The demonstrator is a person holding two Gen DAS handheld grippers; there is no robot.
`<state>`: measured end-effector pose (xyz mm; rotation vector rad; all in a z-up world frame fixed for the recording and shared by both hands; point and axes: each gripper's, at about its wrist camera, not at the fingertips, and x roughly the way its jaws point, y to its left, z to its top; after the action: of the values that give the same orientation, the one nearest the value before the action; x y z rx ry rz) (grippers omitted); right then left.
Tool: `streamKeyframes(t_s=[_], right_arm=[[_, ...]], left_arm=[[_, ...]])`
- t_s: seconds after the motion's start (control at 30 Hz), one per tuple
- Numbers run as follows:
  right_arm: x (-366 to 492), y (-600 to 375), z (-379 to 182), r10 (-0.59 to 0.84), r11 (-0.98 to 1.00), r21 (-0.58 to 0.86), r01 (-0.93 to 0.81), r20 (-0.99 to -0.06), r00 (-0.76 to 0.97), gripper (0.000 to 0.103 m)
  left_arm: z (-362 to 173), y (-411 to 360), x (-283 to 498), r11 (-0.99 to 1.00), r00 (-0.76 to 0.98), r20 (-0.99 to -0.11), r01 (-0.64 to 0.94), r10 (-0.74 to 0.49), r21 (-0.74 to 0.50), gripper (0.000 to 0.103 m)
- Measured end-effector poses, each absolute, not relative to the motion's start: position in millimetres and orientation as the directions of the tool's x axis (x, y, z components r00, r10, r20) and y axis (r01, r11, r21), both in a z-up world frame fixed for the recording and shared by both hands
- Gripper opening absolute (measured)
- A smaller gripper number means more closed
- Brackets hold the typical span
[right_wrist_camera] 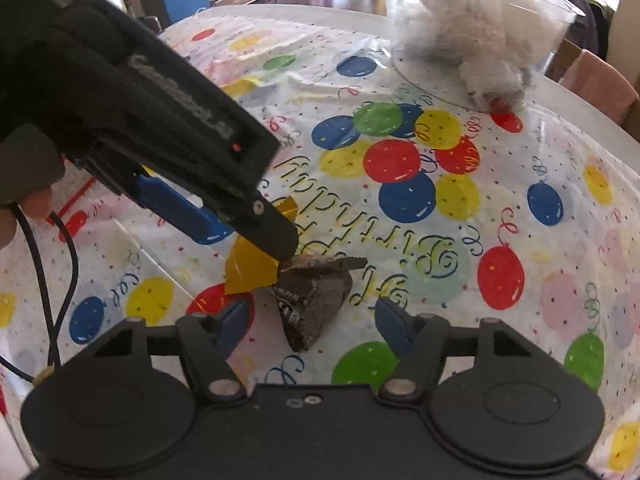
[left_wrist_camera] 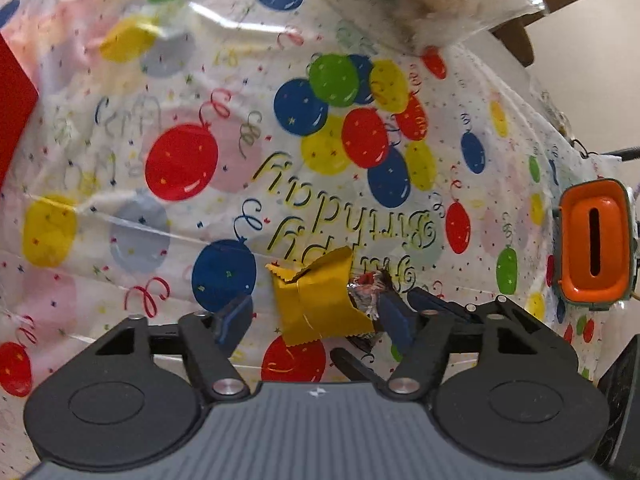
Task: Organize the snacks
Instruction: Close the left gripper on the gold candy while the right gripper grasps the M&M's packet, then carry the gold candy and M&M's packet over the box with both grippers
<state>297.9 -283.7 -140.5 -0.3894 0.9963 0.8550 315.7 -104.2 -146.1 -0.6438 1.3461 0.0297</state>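
A yellow snack wrapper (left_wrist_camera: 316, 304) lies on the balloon-print tablecloth (left_wrist_camera: 200, 80), with a dark brown snack wrapper (left_wrist_camera: 366, 292) touching its right side. My left gripper (left_wrist_camera: 314, 316) is open, its blue fingers on either side of the yellow wrapper. In the right wrist view the left gripper (right_wrist_camera: 256, 236) reaches in from the upper left over the yellow wrapper (right_wrist_camera: 250, 270). The brown wrapper (right_wrist_camera: 316, 300) lies in front of my right gripper (right_wrist_camera: 312, 322), which is open and empty, just above the cloth.
A clear plastic container (right_wrist_camera: 480, 28) with a white fluffy thing inside stands at the table's far side. An orange-and-grey device (left_wrist_camera: 594, 240) sits at the right. A red object (left_wrist_camera: 12, 108) is at the left edge. Chairs (right_wrist_camera: 600, 84) stand beyond the table.
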Motion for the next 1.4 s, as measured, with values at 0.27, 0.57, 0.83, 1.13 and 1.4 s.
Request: streamKeyframes(t_s=[0.27,0.57,0.83,1.13,1.4], right_arm=[[304.4,-282.2,-145.5,0.470,0.611,0.104,-0.785,-0.846,0.253,0.056],[304.5,-279.6,-146.4,0.479,0.622,0.101,-0.776,-0.833,0.276,0.043],[294.0,-284.0,-140.8,0.468,0.665,0.105,-0.739,-0.830,0.303,0.035],[270.0,-290.4,-112.5,0.472,0.705,0.110,-0.700,-0.810,0.348,0.035],[246.5,-289.4,-76.9,0.487,0.743,0.135,-0.656,-0.781,0.391,0.035]], left_arm=[[-156.4,-103.8,317.6,0.818,0.249,-0.907,-0.398,-0.340,-0.416,0.057],[-156.0,-106.3,316.6,0.838,0.258,-0.910,-0.367,-0.325,-0.403,0.040],[-152.2,-100.4,307.6,0.853,0.266,-0.911,-0.341,-0.315,-0.394,0.039],[-127.7,-89.9,281.7,0.874,0.301,-0.898,-0.272,-0.320,-0.402,0.039],[-90.3,-82.6,257.7,0.921,0.331,-0.900,-0.168,-0.283,-0.351,0.039]])
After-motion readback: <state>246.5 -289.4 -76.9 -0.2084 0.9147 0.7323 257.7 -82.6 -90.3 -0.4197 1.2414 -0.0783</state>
